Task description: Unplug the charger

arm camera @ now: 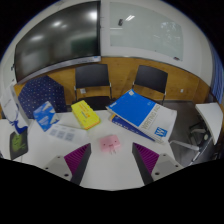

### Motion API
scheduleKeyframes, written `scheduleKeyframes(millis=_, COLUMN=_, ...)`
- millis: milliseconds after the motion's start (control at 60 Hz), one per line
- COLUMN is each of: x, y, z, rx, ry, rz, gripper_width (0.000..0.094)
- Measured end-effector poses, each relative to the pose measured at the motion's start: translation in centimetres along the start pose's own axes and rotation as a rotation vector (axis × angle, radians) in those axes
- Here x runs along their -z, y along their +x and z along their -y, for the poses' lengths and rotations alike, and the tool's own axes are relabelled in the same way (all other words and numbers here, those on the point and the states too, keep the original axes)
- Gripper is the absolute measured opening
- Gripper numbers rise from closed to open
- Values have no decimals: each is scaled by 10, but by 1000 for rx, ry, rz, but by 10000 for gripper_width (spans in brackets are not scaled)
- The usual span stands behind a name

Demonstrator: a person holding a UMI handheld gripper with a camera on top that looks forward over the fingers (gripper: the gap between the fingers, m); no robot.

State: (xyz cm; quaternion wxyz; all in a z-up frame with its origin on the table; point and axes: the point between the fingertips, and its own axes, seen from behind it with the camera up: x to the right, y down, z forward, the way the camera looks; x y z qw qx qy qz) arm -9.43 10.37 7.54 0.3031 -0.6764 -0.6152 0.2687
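Observation:
A small pink object (108, 146) lies on the white table (110, 170), just ahead of my fingertips and midway between them. I cannot tell whether it is the charger; no cable or socket shows near it. My gripper (112, 156) is open. Its two fingers (80, 160) with magenta pads stand wide apart, one on each side of the pink object and a little nearer than it. Neither finger touches it and nothing is held.
Beyond the pink object lie a yellow box (85, 114), a stack of blue boxes (137, 110), a blue packet (45, 116) and a blue patterned bag (42, 94). A dark item (18, 144) sits at the left. Two black chairs (93, 78) stand behind the table.

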Motion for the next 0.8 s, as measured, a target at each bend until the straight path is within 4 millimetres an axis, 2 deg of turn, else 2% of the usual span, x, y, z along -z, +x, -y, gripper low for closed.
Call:
scheduleKeyframes(millis=117, x=88, y=-6, z=3, rx=-14, ry=4, rz=0, gripper_width=854)
scheduleKeyframes(millis=200, x=149, y=-11, z=-3, rx=-11, ry=13, rz=-4, gripper_width=855)
scheduleKeyframes(millis=283, x=205, y=-14, z=-20, rx=-3, ry=17, rz=-21, gripper_width=861)
scheduleKeyframes(millis=383, x=258, y=-18, z=-49, rx=5, ry=14, rz=-48, gripper_width=856)
scheduleKeyframes(millis=500, x=307, y=-27, z=-87, rx=-2, ry=10, rz=-77, gripper_width=855)
scheduleKeyframes(millis=583, x=334, y=-37, z=-106, rx=11, ry=21, rz=-86, gripper_width=859)
scheduleKeyframes(millis=717, x=363, y=-45, z=-133, rx=54, ry=28, rz=-108, gripper_width=856)
scheduleKeyframes(millis=800, x=372, y=-57, z=-146, rx=40, ry=18, rz=-91, gripper_width=851)
